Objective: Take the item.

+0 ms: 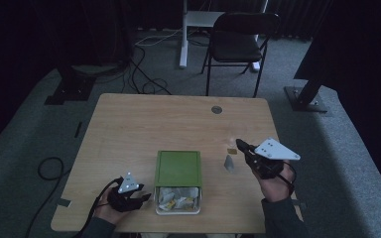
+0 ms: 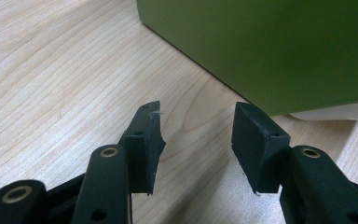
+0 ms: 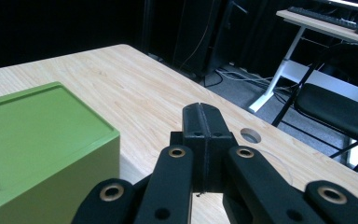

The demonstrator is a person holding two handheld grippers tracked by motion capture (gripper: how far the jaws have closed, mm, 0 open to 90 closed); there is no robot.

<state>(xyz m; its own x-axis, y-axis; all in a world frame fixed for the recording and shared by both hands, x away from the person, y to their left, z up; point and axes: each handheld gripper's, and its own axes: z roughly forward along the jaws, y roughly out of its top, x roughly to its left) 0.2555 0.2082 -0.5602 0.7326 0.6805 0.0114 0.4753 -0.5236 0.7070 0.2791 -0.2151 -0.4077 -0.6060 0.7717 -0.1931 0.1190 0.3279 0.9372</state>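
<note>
A green box lies near the table's front edge. Its white drawer is pulled out toward me and holds several small packets. My left gripper rests on the table just left of the drawer. In the left gripper view its jaws stand open with nothing between them, beside the box's green wall. A small grey sachet stands right of the box, with a little yellow tag beyond it. My right gripper hovers next to the tag, jaws pressed together and nothing seen between them.
The wooden table has a round cable hole near its far edge. A black chair and a white desk leg stand beyond it. Cables lie on the floor at the left.
</note>
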